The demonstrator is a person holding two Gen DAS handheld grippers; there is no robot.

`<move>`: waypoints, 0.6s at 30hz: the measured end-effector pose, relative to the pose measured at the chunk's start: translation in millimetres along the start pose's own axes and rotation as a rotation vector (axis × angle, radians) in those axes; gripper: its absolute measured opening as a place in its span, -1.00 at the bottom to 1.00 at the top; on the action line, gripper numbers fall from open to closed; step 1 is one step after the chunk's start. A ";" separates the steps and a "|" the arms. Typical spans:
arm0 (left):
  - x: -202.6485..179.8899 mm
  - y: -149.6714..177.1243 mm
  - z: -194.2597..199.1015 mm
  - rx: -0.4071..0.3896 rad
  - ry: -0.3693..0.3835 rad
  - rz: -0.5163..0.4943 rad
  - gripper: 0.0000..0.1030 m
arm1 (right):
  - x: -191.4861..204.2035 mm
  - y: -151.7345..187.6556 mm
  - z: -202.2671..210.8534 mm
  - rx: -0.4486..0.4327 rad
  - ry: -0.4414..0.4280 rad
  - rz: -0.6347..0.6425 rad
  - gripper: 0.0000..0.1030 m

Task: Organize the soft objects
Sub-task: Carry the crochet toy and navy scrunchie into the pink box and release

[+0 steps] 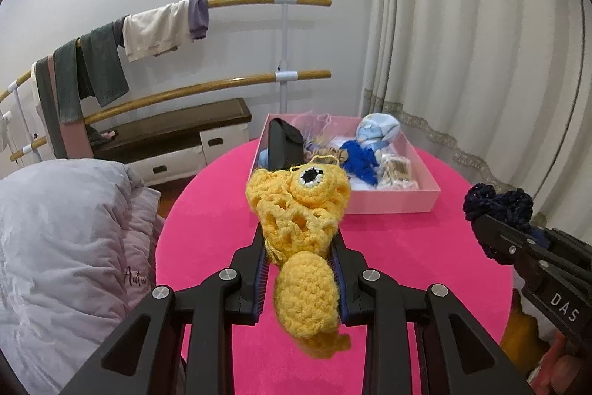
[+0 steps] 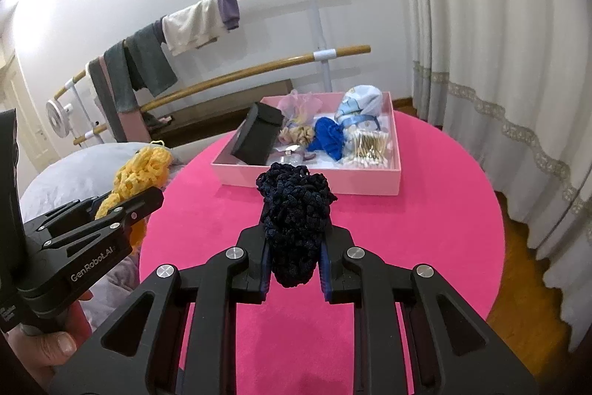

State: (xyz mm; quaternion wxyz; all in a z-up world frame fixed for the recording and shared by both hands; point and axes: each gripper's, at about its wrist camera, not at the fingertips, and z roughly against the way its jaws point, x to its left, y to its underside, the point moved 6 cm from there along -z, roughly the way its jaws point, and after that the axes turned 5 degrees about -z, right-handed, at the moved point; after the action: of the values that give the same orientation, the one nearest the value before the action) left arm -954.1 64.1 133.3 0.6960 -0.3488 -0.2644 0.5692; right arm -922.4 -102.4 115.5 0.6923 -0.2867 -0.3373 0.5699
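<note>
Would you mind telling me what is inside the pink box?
Inside the pink box: a black pouch, blue fabric, a pale blue bundle and cotton swabs. Anything beneath them is hidden.

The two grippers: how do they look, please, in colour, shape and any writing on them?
Both are matte black, built of angular linkage bars with triangular cut-outs and round silver bolt heads. The jaws carry blue ribbed pads inside. The left gripper shows white "GenRobot.AI" lettering on its side in the right wrist view; the right gripper shows white letters "DAS". No cables or sleeves are visible.
</note>
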 end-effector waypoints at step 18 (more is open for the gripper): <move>3.7 -34.3 3.7 -0.049 0.011 -0.002 -0.49 | -12.3 -42.3 3.0 -0.056 0.001 0.006 -0.64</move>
State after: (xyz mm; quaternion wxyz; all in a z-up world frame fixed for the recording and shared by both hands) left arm -935.3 64.7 162.4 0.6892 -0.3685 -0.2747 0.5601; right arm -901.0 -122.3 148.6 0.6821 -0.3073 -0.3521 0.5623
